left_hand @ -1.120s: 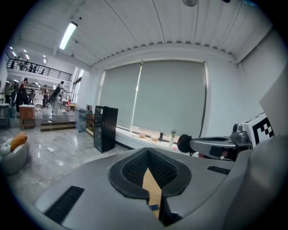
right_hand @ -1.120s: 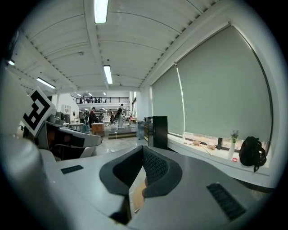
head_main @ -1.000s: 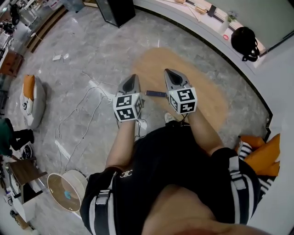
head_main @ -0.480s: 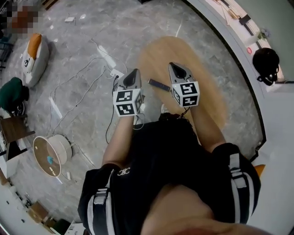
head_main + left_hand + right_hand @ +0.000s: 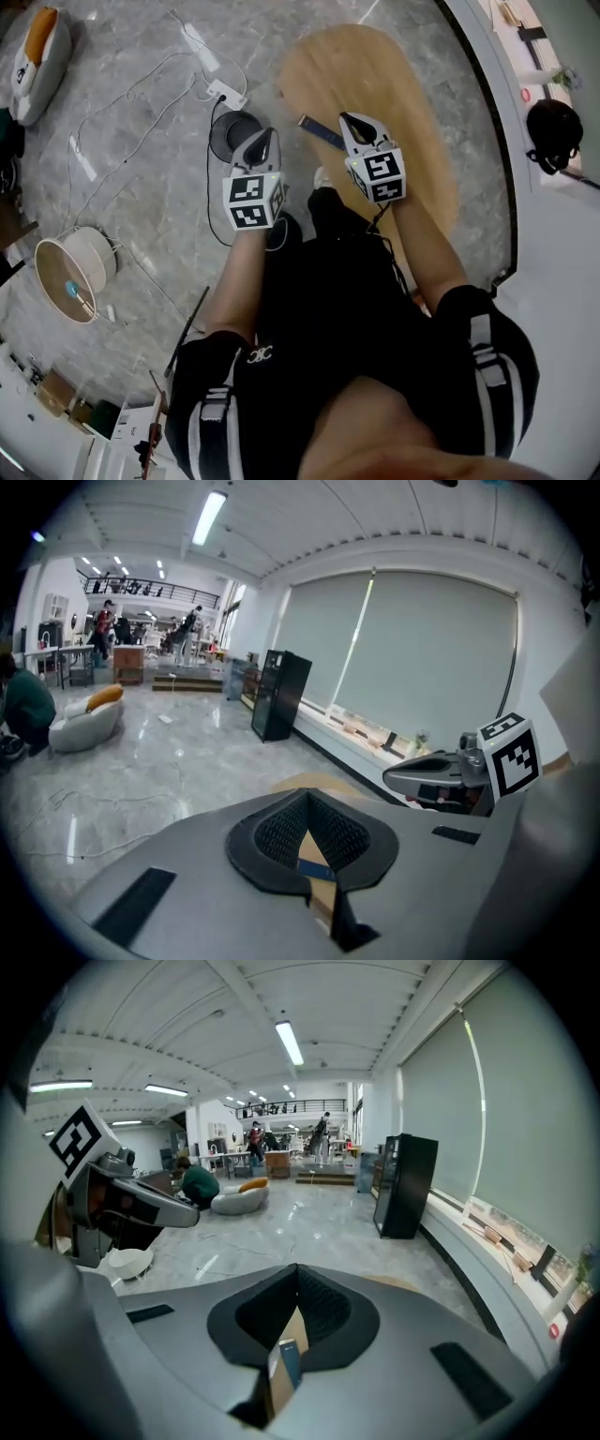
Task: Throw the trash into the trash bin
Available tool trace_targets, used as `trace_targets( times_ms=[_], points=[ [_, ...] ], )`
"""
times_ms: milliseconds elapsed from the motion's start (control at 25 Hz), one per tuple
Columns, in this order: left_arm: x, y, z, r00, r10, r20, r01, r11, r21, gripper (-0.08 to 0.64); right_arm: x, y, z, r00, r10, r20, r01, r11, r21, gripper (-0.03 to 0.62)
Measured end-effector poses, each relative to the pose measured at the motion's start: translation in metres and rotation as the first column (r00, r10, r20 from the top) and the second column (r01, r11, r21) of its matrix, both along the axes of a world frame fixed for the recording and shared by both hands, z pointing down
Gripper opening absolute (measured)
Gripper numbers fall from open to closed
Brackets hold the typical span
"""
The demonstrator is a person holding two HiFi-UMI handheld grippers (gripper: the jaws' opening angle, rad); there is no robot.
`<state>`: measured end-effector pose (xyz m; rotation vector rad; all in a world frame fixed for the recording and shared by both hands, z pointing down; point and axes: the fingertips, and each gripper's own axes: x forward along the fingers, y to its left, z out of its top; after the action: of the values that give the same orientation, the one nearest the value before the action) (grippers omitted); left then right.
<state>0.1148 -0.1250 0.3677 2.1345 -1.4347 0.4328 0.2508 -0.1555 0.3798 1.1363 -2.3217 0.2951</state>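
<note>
Above the grey stone floor (image 5: 150, 192) we hold both tools out ahead of us, side by side, pointing away and downward. The left gripper (image 5: 269, 136) has its jaws brought together at the tips, with nothing caught between the pads. Through the small window behind the tips we see only wood and a sliver of blue lying beyond. The right gripper (image 5: 349, 120) is closed to its narrowest as well, and it likewise carries nothing. Each bears its marker cube (image 5: 253, 200) close to our hand.

The trash, as far as we can judge, is the flat dark blue strip (image 5: 319, 132) lying on the oval wooden tabletop (image 5: 412, 84), near that top's left edge. In the head view it sits between the two gripper tips, just left of the right one and apart from both. The likely trash bin (image 5: 234, 136), a round dark container, stands on the floor just left of the table. In the head view it appears just beside the left gripper's tip. We cannot tell what is inside it.

A little beyond the bin, a white power strip (image 5: 225, 94) lies on the floor. A round white object with a tan face (image 5: 67, 272) rests at the near left. A cushioned seat with an orange pad (image 5: 37, 42) is at the far left. A black bag (image 5: 553, 127) sits at the far right, beyond the table.
</note>
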Motion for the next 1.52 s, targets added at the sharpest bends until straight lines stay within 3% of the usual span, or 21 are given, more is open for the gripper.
trace_targets(
  times_ms=[320, 680, 760, 800, 960, 1160, 1360, 1520],
  points=[
    [-0.004, 0.008, 0.112, 1.0, 0.014, -0.022, -0.015, 0.998, -0.066, 0.012, -0.014, 0.012, 0.129, 0.988, -0.12, -0.092, 0.107, 0.985, -0.137, 0.011],
    [-0.007, 0.033, 0.255, 0.999, -0.033, -0.04, 0.025, 0.984, -0.174, 0.012, -0.011, 0.026, 0.271, 0.964, -0.222, -0.148, 0.172, 0.942, -0.289, 0.011],
    [-0.005, 0.04, 0.275, 0.998, -0.033, -0.044, 0.024, 0.982, -0.19, 0.012, -0.008, 0.03, 0.298, 0.957, -0.248, -0.148, 0.185, 0.92, -0.346, 0.193],
    [-0.005, 0.043, 0.284, 0.998, -0.037, -0.047, 0.027, 0.98, -0.199, 0.012, -0.006, 0.029, 0.309, 0.953, -0.255, -0.163, 0.183, 0.915, -0.359, 0.193],
    [0.0, 0.06, 0.304, 0.998, -0.033, -0.047, 0.022, 0.973, -0.232, 0.012, 0.001, 0.022, 0.333, 0.944, -0.249, -0.216, 0.161, 0.92, -0.358, 0.193],
    [-0.001, 0.073, 0.314, 0.999, -0.014, -0.036, 0.005, 0.969, -0.248, 0.012, -0.005, 0.026, 0.357, 0.939, -0.274, -0.21, 0.169, 0.896, -0.412, 0.201],
    [-0.003, 0.075, 0.314, 1.0, -0.011, -0.029, 0.003, 0.968, -0.249, 0.012, -0.004, 0.015, 0.363, 0.941, -0.242, -0.235, 0.137, 0.911, -0.388, 0.201],
    [-0.001, 0.069, 0.311, 1.0, -0.005, -0.025, -0.001, 0.971, -0.241, 0.012, 0.002, 0.017, 0.376, 0.92, -0.275, -0.278, 0.144, 0.899, -0.414, 0.201]
  ],
)
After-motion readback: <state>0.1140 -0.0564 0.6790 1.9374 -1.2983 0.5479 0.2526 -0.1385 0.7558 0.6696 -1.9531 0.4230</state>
